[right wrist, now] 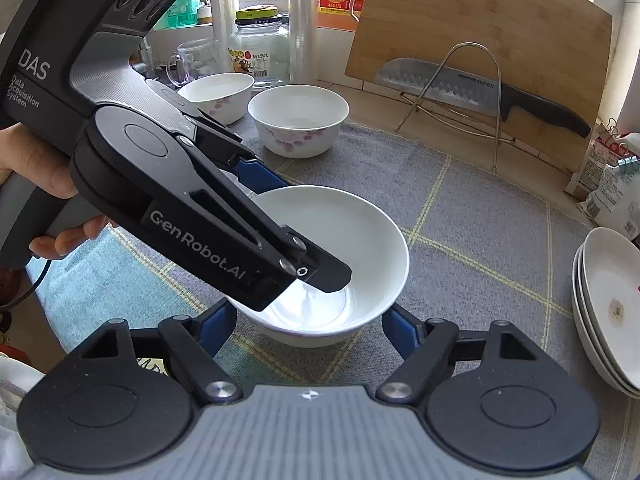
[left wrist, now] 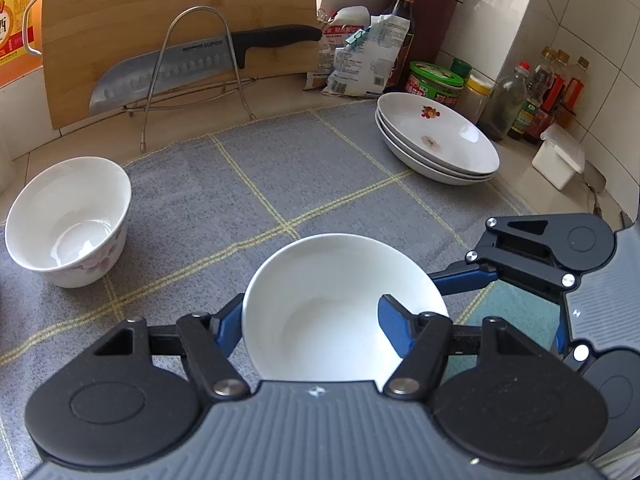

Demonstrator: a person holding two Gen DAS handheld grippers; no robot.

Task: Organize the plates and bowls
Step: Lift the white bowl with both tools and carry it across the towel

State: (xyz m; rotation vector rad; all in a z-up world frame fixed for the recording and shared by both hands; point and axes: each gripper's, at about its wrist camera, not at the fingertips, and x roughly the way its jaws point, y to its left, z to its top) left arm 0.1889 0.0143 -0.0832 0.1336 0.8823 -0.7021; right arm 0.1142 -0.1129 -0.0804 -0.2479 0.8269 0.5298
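Left wrist view: left claw (left wrist: 310,320) is closed on the plain white bowl (left wrist: 340,272), with the right blue finger inside the bowl and the left finger outside its left wall. Right claw (right wrist: 309,326) comes in from the right, one blue finger against the bowl's right rim. In the right wrist view its two blue fingers sit against opposite sides of the bowl's lower wall, so it grips the same bowl. That view also shows the left claw reaching in from the left, one finger tip down inside the bowl, the other finger past the far rim. A hand (right wrist: 24,172) wraps that claw's handle at the left edge.

The bowl is near centre over the grey checked mat (left wrist: 280,184); cannot tell if it rests on the mat or is lifted. A floral bowl (left wrist: 68,220) stands upright on the mat, left and farther back. A second floral bowl (right wrist: 218,94) sits just beyond it, off the mat. A stack of white plates (left wrist: 436,140) is at the mat's far right corner.

Farther back on the worktop (left wrist: 280,92), a knife (left wrist: 180,68) lies across a wire rack (left wrist: 160,60) against a leaning wooden cutting board (left wrist: 180,0). Bags, jars and bottles (left wrist: 540,92) crowd the far right by the tiled wall.
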